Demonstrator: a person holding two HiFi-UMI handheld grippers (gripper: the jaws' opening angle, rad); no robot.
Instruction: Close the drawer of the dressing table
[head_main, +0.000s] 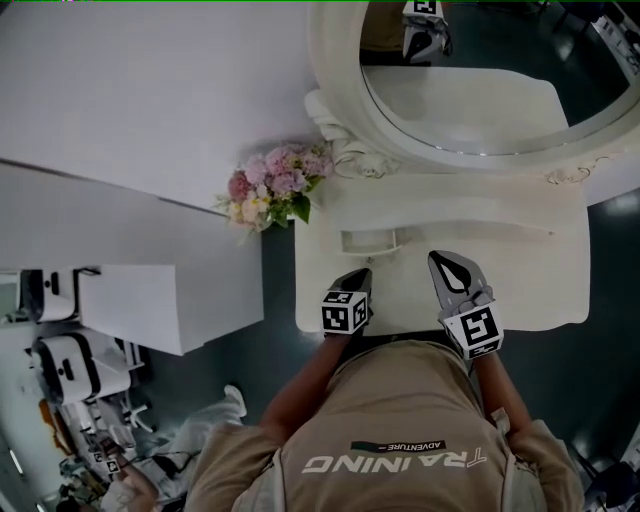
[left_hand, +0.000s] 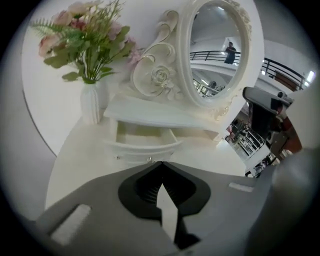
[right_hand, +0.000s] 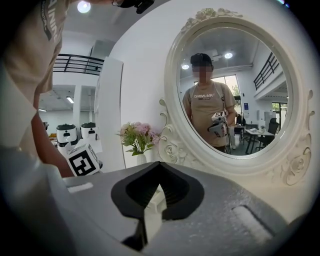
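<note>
The white dressing table (head_main: 520, 290) carries a small drawer (head_main: 370, 240) under its raised shelf, pulled open towards me and seemingly empty inside. In the left gripper view the open drawer (left_hand: 142, 137) lies just ahead of my left gripper (left_hand: 161, 164), whose jaws are shut on nothing. From above, the left gripper (head_main: 362, 273) hovers over the tabletop a short way in front of the drawer, not touching it. My right gripper (head_main: 440, 258) is to the drawer's right, also shut and empty; its own view faces the mirror, with the right gripper (right_hand: 159, 164) at the bottom.
A big oval mirror (head_main: 480, 90) in an ornate white frame stands behind the shelf. A white vase of pink flowers (head_main: 272, 190) sits at the table's back left corner. A white cabinet (head_main: 170, 290) and white machines (head_main: 65, 365) stand to the left.
</note>
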